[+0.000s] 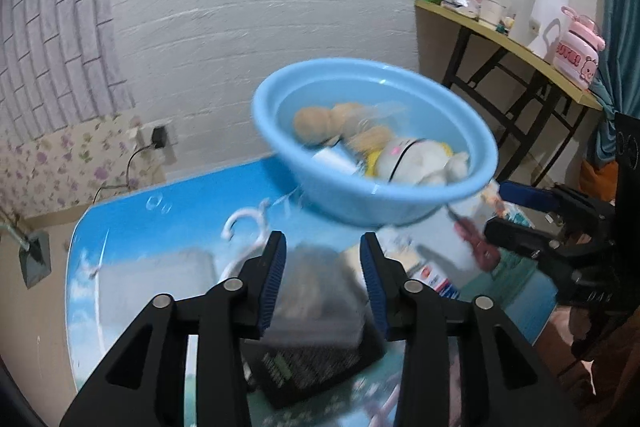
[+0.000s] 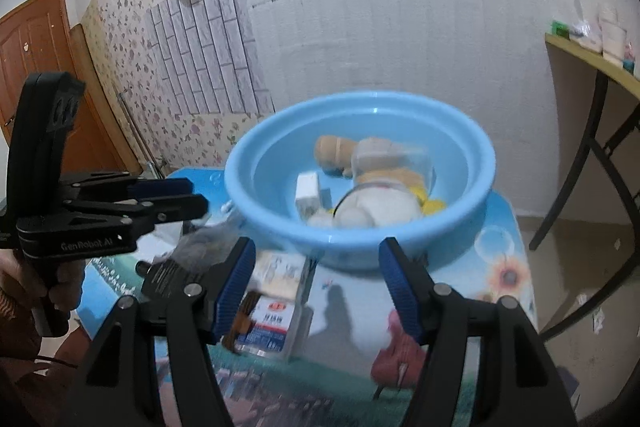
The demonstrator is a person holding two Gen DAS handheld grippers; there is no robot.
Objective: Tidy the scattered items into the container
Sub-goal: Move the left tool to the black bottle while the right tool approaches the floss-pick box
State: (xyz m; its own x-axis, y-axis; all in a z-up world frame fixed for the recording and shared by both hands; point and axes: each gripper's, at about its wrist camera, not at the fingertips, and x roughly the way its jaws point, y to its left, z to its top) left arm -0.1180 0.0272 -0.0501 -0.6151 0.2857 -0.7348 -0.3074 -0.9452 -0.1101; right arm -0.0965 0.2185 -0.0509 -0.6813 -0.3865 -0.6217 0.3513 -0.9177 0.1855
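Blue basin (image 2: 360, 187) stood on the picture-printed worktop (image 1: 160, 227), holding plush toys (image 2: 380, 207) and a small white box (image 2: 308, 193). Left claw (image 1: 323, 279) was part open, with a dark pouch (image 1: 316, 307) lying between and below its pads, apparently unpressed. Right claw (image 2: 318, 291) was part open over a medicine box (image 2: 272, 323), gripping nothing. Around lay a white hanger (image 1: 244, 227), a cream packet (image 2: 280, 275) and a small reddish guitar (image 2: 396, 355). A cluttered side table (image 1: 500, 31) stood against the wall
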